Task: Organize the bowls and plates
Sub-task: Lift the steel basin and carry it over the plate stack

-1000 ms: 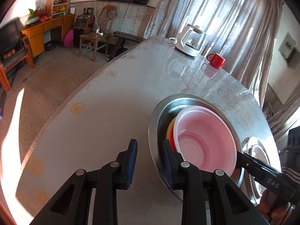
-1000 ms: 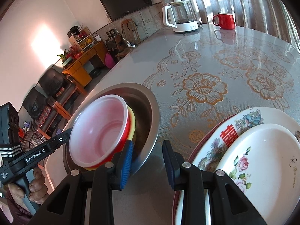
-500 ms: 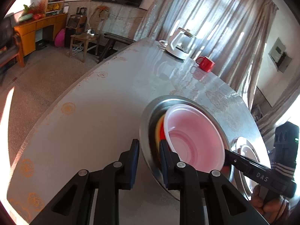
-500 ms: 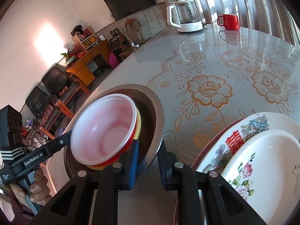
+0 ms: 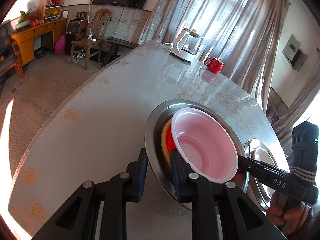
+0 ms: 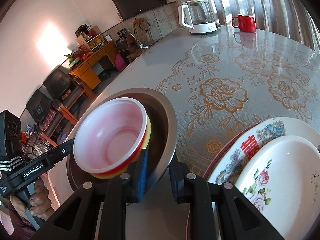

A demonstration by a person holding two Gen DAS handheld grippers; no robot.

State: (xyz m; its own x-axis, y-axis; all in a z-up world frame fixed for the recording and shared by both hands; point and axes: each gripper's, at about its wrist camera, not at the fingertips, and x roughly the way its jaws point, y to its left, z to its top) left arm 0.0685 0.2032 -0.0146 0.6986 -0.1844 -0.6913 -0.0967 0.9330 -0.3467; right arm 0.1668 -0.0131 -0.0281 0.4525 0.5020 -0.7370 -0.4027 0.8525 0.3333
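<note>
A wide steel bowl point(image 5: 180, 102) stands on the table and holds a nested stack: a white plastic bowl point(image 5: 204, 140) inside a red one point(image 5: 172, 142) inside a yellow one point(image 5: 165, 138). My left gripper point(image 5: 158, 154) is shut on the steel bowl's near left rim. My right gripper point(image 6: 159, 156) is shut on the opposite rim of the steel bowl point(image 6: 160, 100), with one pad inside and one outside. Each view shows the other gripper reaching in from the side. I cannot tell whether the steel bowl is off the table.
Two flowered plates point(image 6: 278, 172) lie stacked just right of the steel bowl, the lower one point(image 6: 250, 146) with a red character. A glass kettle point(image 6: 198, 18) and a red mug point(image 6: 245, 23) stand at the table's far end. The table edge point(image 5: 60, 116) curves along the left.
Both grippers' jaws stood apart around the steel bowl's rim a second ago and have closed onto it. The bowls have barely shifted.
</note>
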